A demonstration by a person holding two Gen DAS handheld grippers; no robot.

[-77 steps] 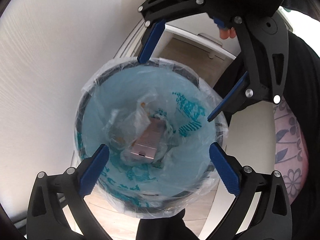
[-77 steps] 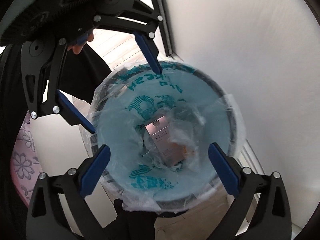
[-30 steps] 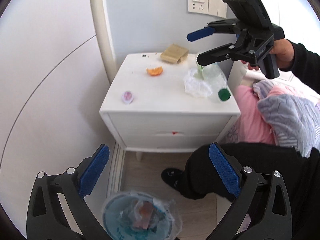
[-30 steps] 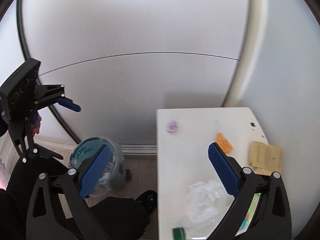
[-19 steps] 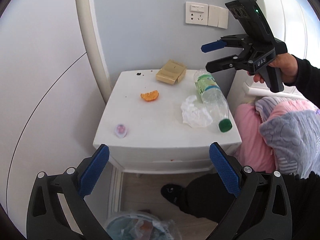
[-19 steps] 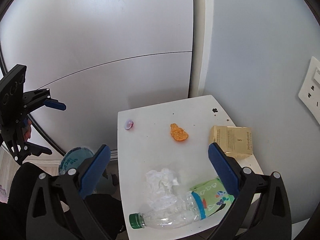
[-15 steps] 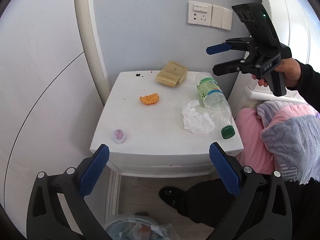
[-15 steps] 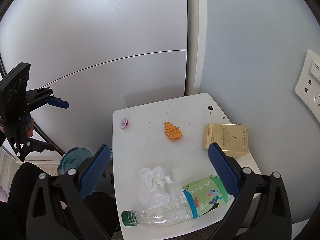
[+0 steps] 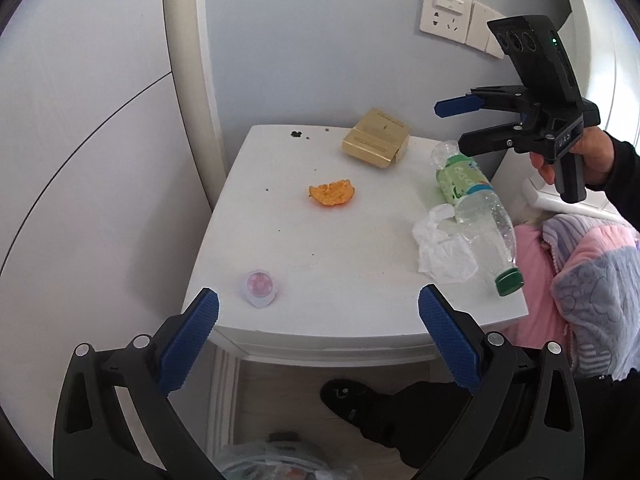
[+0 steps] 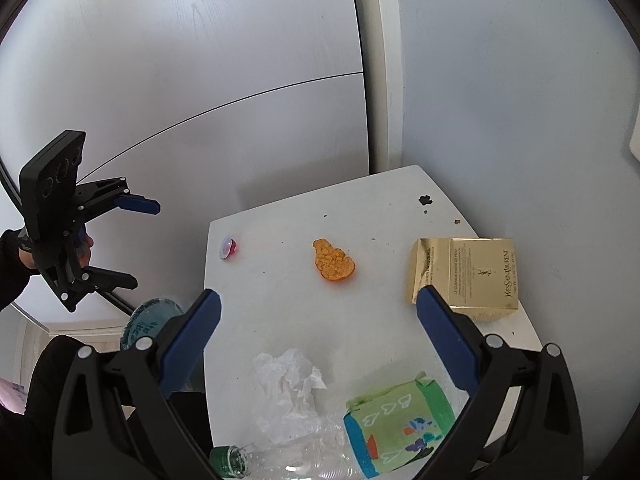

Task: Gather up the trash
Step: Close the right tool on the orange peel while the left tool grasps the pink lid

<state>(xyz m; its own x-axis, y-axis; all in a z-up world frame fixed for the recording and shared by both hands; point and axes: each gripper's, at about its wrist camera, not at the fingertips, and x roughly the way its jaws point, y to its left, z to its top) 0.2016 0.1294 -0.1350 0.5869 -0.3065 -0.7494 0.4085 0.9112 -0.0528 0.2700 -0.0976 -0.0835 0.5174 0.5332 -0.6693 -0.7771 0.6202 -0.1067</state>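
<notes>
The left gripper hangs over the front edge of the nightstand, jaws spread wide and holding nothing. Below it, on the floor by the nightstand's left side, sits the bin with its clear liner; a dark shoe stands on the floor in front of the drawer.

Nearest on the nightstand, at the front left corner, lies a small pink jelly cup. Toward the front right corner a crumpled tissue touches a clear plastic bottle, which lies on its side along the right edge, green cap pointing to the front, green label toward the back. An orange peel rests near the middle, well apart from the rest. A gold box lies near the back edge, with dark crumbs at the back left.

The right gripper hovers above the bottle's far end, jaws released and empty. In its own view its fingers frame the peel and the box.

Right of the nightstand lies pink and purple bedding; a wall socket is on the blue wall behind.
</notes>
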